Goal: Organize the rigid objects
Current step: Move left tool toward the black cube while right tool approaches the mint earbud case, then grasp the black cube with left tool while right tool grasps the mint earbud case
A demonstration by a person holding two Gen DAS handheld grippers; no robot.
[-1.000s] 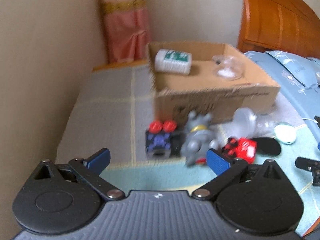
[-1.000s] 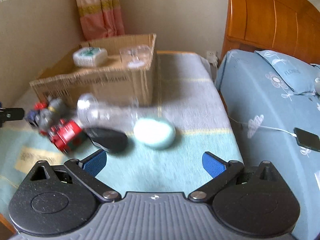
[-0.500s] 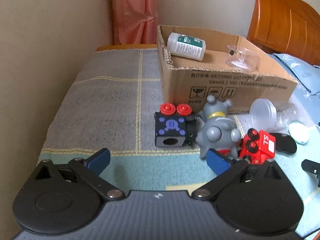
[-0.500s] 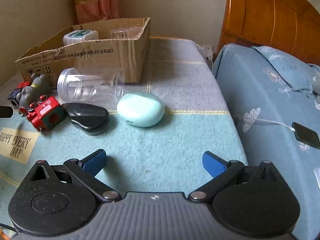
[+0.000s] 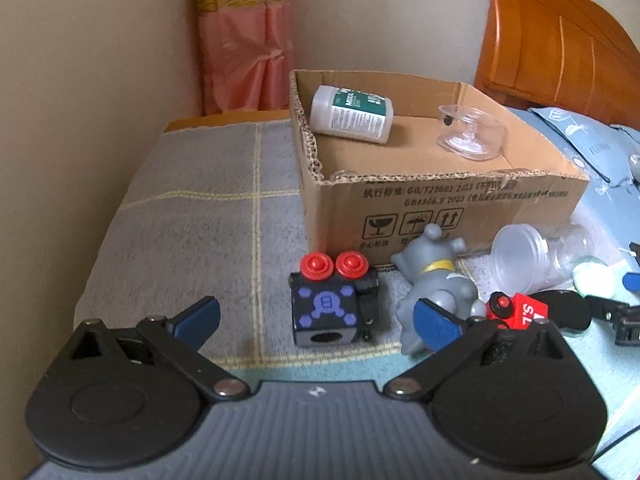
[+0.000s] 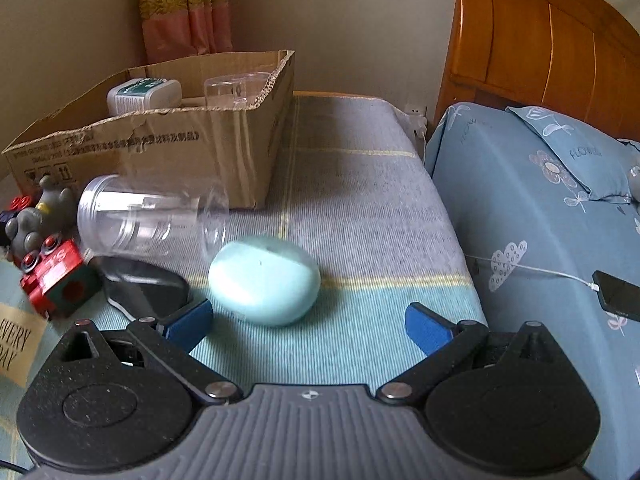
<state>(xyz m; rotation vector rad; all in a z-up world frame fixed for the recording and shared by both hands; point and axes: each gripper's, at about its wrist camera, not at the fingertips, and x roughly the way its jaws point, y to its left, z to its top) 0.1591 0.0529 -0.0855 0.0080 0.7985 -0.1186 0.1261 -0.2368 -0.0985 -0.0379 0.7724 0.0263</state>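
The left gripper [image 5: 316, 318] stands wide open and empty, and the black cube toy with purple dots and two red knobs [image 5: 328, 304] sits on the mat straight ahead between its jaws, just short of the open brown cardboard box [image 5: 440, 208]; the grey rubber animal figure [image 5: 436, 284] lies beside the right-hand finger. The right gripper [image 6: 308, 322], equally open and empty, faces the pale mint egg-shaped case [image 6: 264, 280], slightly left of centre, its long axis crosswise; each gripper seems nearest its own target.

Bottle [image 5: 352, 114], cup [image 5: 472, 132] in box [image 5: 440, 208]; toys [image 5: 332, 300] before box
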